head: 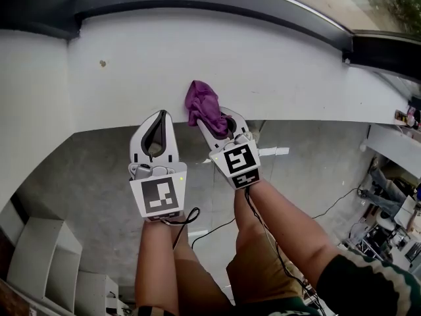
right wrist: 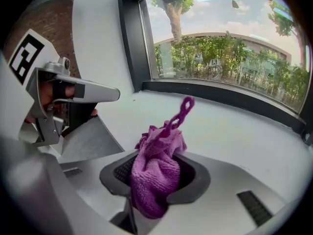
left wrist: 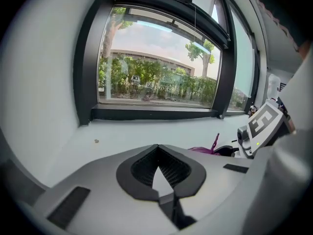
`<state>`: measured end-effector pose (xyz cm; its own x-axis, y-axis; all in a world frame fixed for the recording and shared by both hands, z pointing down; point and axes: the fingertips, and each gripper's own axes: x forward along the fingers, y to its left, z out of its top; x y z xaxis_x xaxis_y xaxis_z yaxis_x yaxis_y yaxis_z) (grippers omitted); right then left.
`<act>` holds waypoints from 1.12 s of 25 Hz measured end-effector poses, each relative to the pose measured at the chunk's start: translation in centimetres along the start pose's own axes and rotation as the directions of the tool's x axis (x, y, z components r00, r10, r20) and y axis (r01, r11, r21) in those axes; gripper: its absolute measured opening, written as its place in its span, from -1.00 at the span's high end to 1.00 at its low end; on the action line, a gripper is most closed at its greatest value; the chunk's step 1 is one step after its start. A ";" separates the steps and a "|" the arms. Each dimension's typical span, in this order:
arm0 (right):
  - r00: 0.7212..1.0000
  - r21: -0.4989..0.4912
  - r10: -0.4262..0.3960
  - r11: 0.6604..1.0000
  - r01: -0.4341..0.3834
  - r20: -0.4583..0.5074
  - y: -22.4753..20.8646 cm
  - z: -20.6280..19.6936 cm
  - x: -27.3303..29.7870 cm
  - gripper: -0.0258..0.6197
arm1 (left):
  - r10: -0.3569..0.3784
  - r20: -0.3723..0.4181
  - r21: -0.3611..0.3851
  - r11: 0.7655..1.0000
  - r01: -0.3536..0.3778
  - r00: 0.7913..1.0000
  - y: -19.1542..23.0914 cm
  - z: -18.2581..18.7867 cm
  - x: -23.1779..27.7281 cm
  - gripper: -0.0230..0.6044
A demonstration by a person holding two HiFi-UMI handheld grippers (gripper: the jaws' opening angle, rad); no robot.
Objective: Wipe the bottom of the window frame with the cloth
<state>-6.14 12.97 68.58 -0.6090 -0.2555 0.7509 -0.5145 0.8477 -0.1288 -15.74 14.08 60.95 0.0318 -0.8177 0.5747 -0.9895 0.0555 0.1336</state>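
A crumpled purple cloth point(head: 202, 104) is clamped in my right gripper point(head: 212, 120), which is shut on it just above the near edge of the white sill point(head: 276, 64). In the right gripper view the cloth point(right wrist: 155, 177) bulges out between the jaws, a loop sticking up from it. The dark bottom rail of the window frame point(head: 217, 8) runs along the far side of the sill, well beyond the cloth; the same rail point(right wrist: 230, 98) shows in the right gripper view. My left gripper point(head: 162, 114) hangs beside the right one, shut on nothing point(left wrist: 157, 150).
A small dark speck point(head: 102, 63) lies on the sill to the left. A white wall point(head: 29, 104) closes the sill's left end. Below the sill are grey floor, white shelving point(head: 46, 255), a black cable point(head: 217, 228) and clutter point(head: 395, 206) at right.
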 end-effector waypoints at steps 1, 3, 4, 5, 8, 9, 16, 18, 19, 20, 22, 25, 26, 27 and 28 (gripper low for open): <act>1.000 -0.002 0.000 1.000 0.000 -0.002 0.3 0.2 0.2 0.44 | 0.006 0.004 -0.004 1.000 -0.006 1.000 0.5 0.1 -0.2 0.91; 1.000 -0.009 0.003 1.000 -0.003 -0.005 0.8 0.6 0.6 0.44 | 0.016 0.011 -0.006 1.000 -0.016 1.000 1.4 0.1 -0.5 0.91; 1.000 -0.013 0.003 1.000 -0.003 -0.006 1.1 0.7 0.8 0.44 | 0.017 0.013 -0.004 1.000 -0.017 1.000 1.8 0.1 -0.7 0.91; 1.000 -0.017 0.002 1.000 -0.002 -0.008 1.4 0.9 1.0 0.44 | 0.017 0.014 -0.003 1.000 -0.017 1.000 2.2 0.1 -0.9 0.91; 1.000 -0.024 0.014 1.000 -0.015 -0.015 2.7 1.4 1.7 0.44 | 0.023 0.016 -0.014 1.000 -0.023 1.000 3.5 -0.1 -1.6 0.91; 1.000 -0.027 0.024 0.999 -0.024 -0.018 3.2 1.6 1.9 0.44 | 0.027 0.016 -0.018 0.999 -0.026 1.000 4.0 -0.1 -1.8 0.91; 0.995 -0.072 0.102 0.992 -0.103 -0.024 8.1 3.9 4.4 0.44 | 0.056 0.023 -0.027 0.998 -0.055 0.998 7.2 -0.4 -3.3 0.91; 0.993 -0.076 0.112 0.991 -0.114 -0.023 9.2 4.5 5.1 0.44 | 0.065 0.025 -0.027 0.998 -0.065 0.998 8.1 -0.5 -3.8 0.91; 0.993 -0.079 0.117 0.990 -0.119 -0.022 9.7 4.8 5.4 0.44 | 0.072 0.025 -0.028 0.997 -0.071 0.997 8.7 -0.5 -4.0 0.91; 0.992 -0.083 0.123 0.989 -0.124 -0.022 10.2 5.1 5.8 0.44 | 0.079 0.026 -0.031 0.996 -0.078 0.997 9.2 -0.6 -4.3 0.91; 0.990 -0.095 0.139 0.986 -0.140 -0.021 11.4 5.6 6.5 0.44 | 0.094 0.028 -0.034 0.995 -0.093 0.995 10.4 -0.6 -4.8 0.91; 0.987 -0.102 0.158 0.982 -0.159 -0.015 12.9 6.3 7.4 0.44 | 0.117 0.030 -0.028 0.993 -0.117 0.993 12.1 -0.3 -5.8 0.91; 0.986 -0.100 0.163 0.981 -0.164 -0.013 13.4 6.6 7.7 0.44 | 0.126 0.031 -0.026 0.992 -0.125 0.992 12.6 -0.1 -6.1 0.91; 0.986 -0.099 0.169 0.981 -0.170 -0.012 13.9 6.9 7.9 0.44 | 0.133 0.032 -0.025 0.991 -0.132 0.991 13.1 0.0 -6.3 0.91; 0.984 -0.100 0.176 0.979 -0.176 -0.011 14.5 7.1 8.2 0.44 | 0.137 0.031 -0.023 0.990 -0.137 0.990 13.6 0.0 -6.5 0.91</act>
<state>-22.85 19.87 68.28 -0.6832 -0.0973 0.7237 -0.3365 0.9215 -0.1939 -29.38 20.17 58.97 -0.1090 -0.8199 0.5620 -0.9811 0.1797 0.0719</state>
